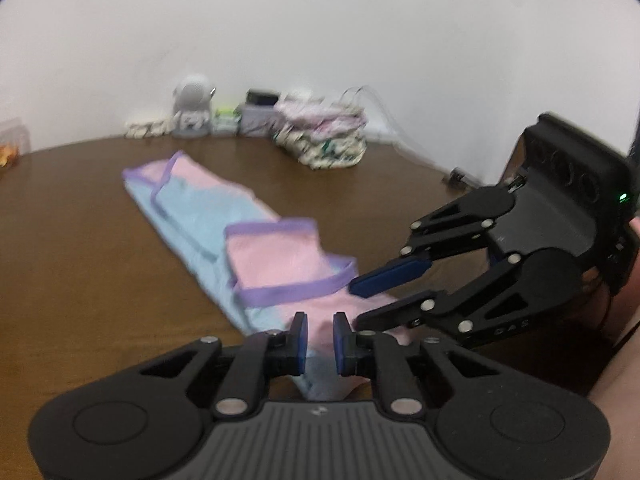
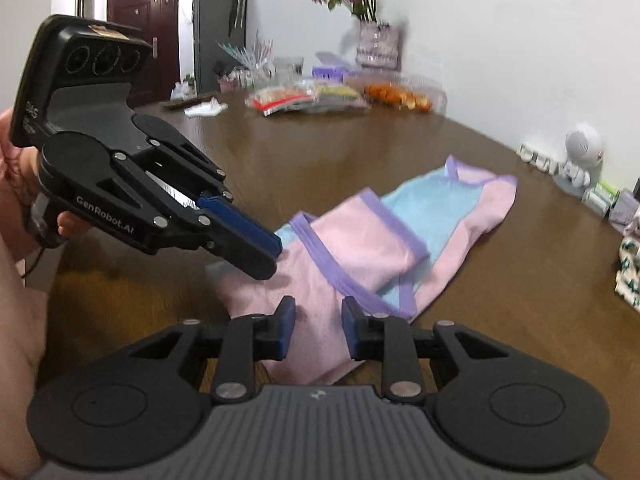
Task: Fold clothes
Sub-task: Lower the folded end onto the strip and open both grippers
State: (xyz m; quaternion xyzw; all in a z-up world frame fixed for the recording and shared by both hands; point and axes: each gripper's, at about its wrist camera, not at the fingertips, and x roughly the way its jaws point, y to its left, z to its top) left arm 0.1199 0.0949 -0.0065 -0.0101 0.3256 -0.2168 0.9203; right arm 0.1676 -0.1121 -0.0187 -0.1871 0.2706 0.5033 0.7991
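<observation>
Pink-and-blue garment half-folded on wooden table; left gripper and right gripper, jaws spread, best pinching both near corners evenly.

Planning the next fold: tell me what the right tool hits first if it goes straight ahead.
Likely the pink garment: it lies right ahead of the right tool, between its open fingers. Height above the cloth is unclear.

Each view is taken low and close along its own tool; the folded garment on the surface is shared from opposite sides.
</observation>
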